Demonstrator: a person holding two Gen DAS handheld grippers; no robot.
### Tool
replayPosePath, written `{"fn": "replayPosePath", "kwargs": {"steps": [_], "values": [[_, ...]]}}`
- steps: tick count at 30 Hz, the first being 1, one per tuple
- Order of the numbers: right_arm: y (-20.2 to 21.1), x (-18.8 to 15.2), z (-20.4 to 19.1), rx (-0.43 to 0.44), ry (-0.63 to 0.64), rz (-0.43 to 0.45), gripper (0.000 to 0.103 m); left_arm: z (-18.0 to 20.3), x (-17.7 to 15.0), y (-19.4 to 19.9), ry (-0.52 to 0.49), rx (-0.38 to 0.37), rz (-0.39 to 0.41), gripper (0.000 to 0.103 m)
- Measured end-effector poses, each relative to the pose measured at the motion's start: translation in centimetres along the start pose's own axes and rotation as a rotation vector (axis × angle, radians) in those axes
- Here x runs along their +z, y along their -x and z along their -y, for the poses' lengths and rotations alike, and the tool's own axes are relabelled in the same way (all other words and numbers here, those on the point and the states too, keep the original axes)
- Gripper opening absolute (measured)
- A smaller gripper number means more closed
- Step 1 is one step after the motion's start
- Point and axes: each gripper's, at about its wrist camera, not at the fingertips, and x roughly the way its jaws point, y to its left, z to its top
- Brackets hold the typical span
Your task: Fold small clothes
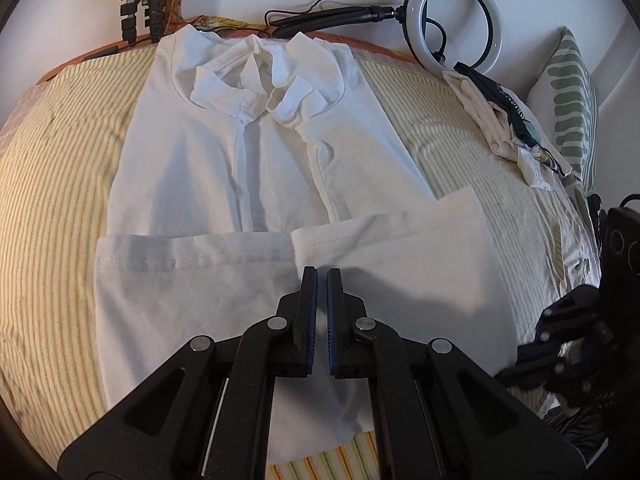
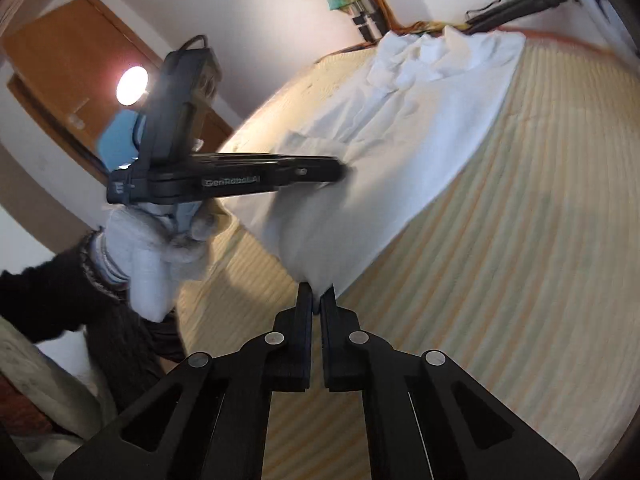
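A white collared shirt [image 1: 248, 152] lies face up on the striped bed cover [image 1: 52, 208], collar at the far end, its lower part folded up over the body. My left gripper [image 1: 322, 274] is shut just below the turned-up hem, and a crease in the cloth runs into its tips. In the right wrist view the shirt [image 2: 420, 120] stretches away, and the left gripper [image 2: 342, 170], held by a gloved hand [image 2: 160, 248], rests on its fold. My right gripper [image 2: 318, 288] is shut on the shirt's near corner, which lifts into the tips.
A ring light [image 1: 460, 16] on a black stand lies at the bed's far edge. A pile of folded clothes [image 1: 508, 120] and a green-patterned pillow [image 1: 572, 92] sit at the right. A wooden door [image 2: 68, 80] stands to the left of the bed.
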Motion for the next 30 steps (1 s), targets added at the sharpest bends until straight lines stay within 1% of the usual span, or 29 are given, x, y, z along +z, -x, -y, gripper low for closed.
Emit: {"fn": "replayPosePath", "kwargs": {"steps": [1, 2, 4, 5, 7, 10, 11, 12, 13, 15, 19, 20, 22, 25, 28, 30], "values": [[0.1, -0.2, 0.1, -0.044, 0.011, -0.01, 0.004, -0.1, 0.0, 0.6, -0.001, -0.006, 0.009, 0.001], [0.3, -0.3, 0.5, -0.068, -0.013, -0.018, 0.004, -0.3, 0.1, 1.4, 0.001, -0.003, 0.025, 0.001], [0.6, -0.4, 1.0, -0.089, -0.049, -0.034, 0.006, -0.9, 0.0, 3.1, 0.009, -0.003, 0.058, 0.001], [1.2, -0.3, 0.8, -0.112, -0.033, -0.021, 0.006, -1.4, 0.0, 4.3, 0.014, 0.0, 0.079, 0.001], [2.3, 0.0, 0.2, -0.122, -0.013, 0.014, 0.006, -2.4, -0.3, 6.1, 0.021, 0.022, 0.116, 0.001], [3.1, 0.7, -2.0, -0.135, 0.037, 0.095, 0.007, -4.1, -0.9, 7.7, 0.059, 0.012, 0.14, 0.001], [2.8, 1.1, -2.5, -0.152, 0.058, 0.108, 0.009, -4.3, -1.2, 7.7, 0.059, 0.014, 0.136, 0.001], [2.2, 1.6, -3.0, -0.185, 0.078, 0.118, 0.014, -4.5, -1.6, 7.5, 0.053, 0.021, 0.124, 0.001], [1.6, 1.9, -3.3, -0.214, 0.089, 0.119, 0.016, -4.7, -2.0, 7.2, 0.048, 0.026, 0.11, 0.001], [0.2, 2.6, -3.3, -0.234, 0.094, 0.1, 0.016, -5.0, -3.0, 6.5, 0.045, 0.037, 0.083, 0.001], [-2.3, 3.7, -1.7, -0.332, 0.066, 0.056, 0.016, -6.5, -4.6, 5.1, 0.032, 0.136, 0.052, 0.001], [-2.7, 3.9, -1.3, -0.344, 0.053, 0.046, 0.016, -7.0, -4.9, 4.9, 0.043, 0.144, 0.048, 0.001], [-3.4, 4.0, 0.0, -0.374, 0.01, 0.019, 0.016, -7.9, -5.3, 5.1, 0.071, 0.128, 0.053, 0.001], [-3.0, 4.2, 0.4, -0.375, -0.035, 0.007, 0.015, -8.8, -5.2, 5.7, 0.09, 0.163, 0.063, 0.001], [-2.2, 4.8, 0.2, -0.384, -0.045, 0.026, 0.016, -9.8, -4.3, 6.6, 0.129, 0.149, 0.084, 0.001], [-1.3, 5.3, 0.3, -0.359, -0.061, 0.05, 0.016, -10.1, -3.1, 7.5, 0.127, 0.153, 0.112, 0.001]]}}
